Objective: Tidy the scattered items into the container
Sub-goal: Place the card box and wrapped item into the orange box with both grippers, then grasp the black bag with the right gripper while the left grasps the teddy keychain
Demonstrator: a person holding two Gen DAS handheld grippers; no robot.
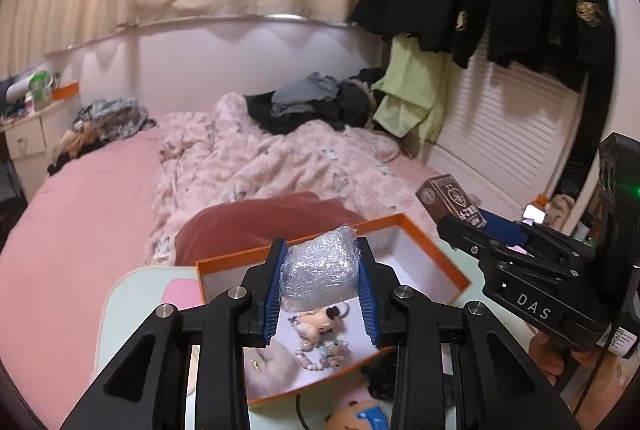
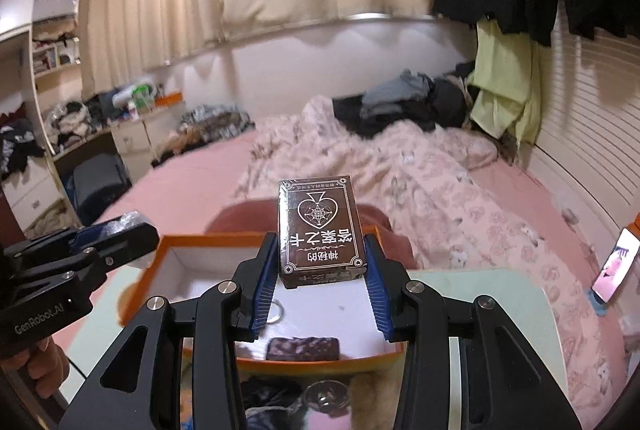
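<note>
Left wrist view showed the left gripper (image 1: 323, 286) squeezing a bubble wrap bundle (image 1: 320, 270) above the orange box (image 1: 432, 250). The bundle looked soft, light and squashy, so a gentle hold at its middle should do. Toys (image 1: 320, 334) already lay inside. The right gripper (image 2: 322, 270) pinched a brown card box (image 2: 320, 226) by its sides. It looked stiff, light and a bit slippery.

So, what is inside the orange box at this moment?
Inside the orange box: charm keychains and a pink fluffy pouch. The left gripper and its bubble-wrap bundle hide the middle.
</note>
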